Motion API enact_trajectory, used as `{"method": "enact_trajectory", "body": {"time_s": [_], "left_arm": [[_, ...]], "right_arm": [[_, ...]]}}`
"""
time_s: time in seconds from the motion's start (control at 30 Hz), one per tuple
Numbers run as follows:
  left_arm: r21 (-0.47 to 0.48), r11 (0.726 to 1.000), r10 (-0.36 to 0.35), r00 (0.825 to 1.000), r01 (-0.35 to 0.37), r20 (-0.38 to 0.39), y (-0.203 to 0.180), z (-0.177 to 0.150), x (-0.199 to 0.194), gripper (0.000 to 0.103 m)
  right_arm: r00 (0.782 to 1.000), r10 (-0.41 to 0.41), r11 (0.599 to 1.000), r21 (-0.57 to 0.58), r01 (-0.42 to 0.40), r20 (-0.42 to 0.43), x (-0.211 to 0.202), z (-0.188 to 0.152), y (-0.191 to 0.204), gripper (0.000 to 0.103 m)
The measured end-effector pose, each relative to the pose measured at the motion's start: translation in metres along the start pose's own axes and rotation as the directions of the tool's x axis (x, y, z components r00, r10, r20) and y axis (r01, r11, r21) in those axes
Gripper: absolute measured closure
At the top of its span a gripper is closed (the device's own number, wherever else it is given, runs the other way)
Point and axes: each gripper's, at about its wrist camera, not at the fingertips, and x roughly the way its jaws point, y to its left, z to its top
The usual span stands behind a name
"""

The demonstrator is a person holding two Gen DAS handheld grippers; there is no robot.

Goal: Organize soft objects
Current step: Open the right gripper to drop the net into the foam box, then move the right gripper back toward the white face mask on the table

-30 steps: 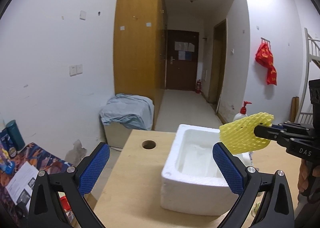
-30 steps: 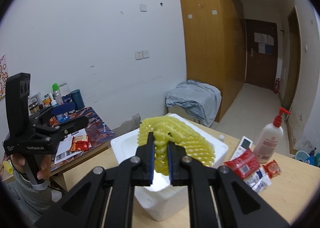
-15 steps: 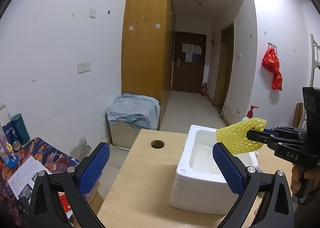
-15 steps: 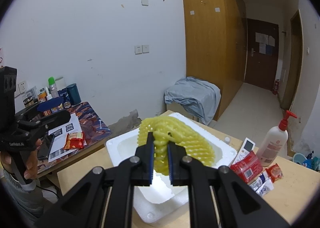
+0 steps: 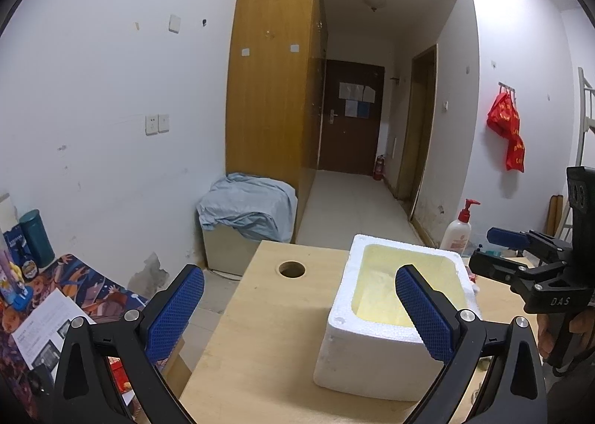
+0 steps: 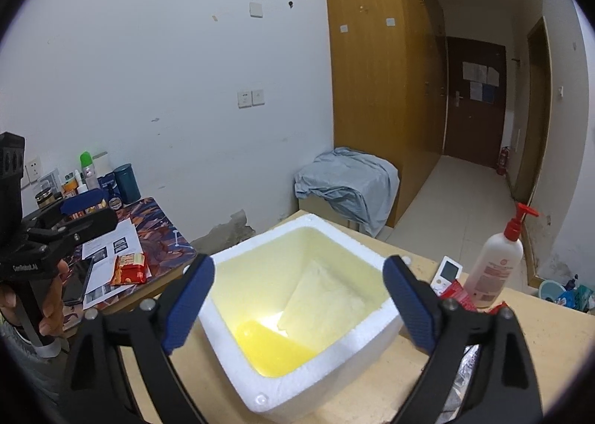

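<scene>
Yellow foam net (image 6: 275,349) flat in box (image 6: 238,357)

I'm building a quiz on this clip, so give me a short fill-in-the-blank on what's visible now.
1. The yellow foam net lies inside the white ____ box.
2. The right gripper has jaws that stand ____.
3. The pump bottle has a ____ pump top.
4. The left gripper holds ____.

Missing words: foam; open; red; nothing
</scene>
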Motion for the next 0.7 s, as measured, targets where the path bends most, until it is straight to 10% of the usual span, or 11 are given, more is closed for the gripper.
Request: {"method": "enact_trajectory", "body": {"time_s": [0.7], "left_arm": [[0.016,1.000,-0.019,1.000,0.019,0.014,-0.009,0.000,-0.012,0.000]], "right_arm": [[1.000,-0.018,1.000,-0.002,0.018,0.015,-0.025,-0.003,0.006,0.000]]}}
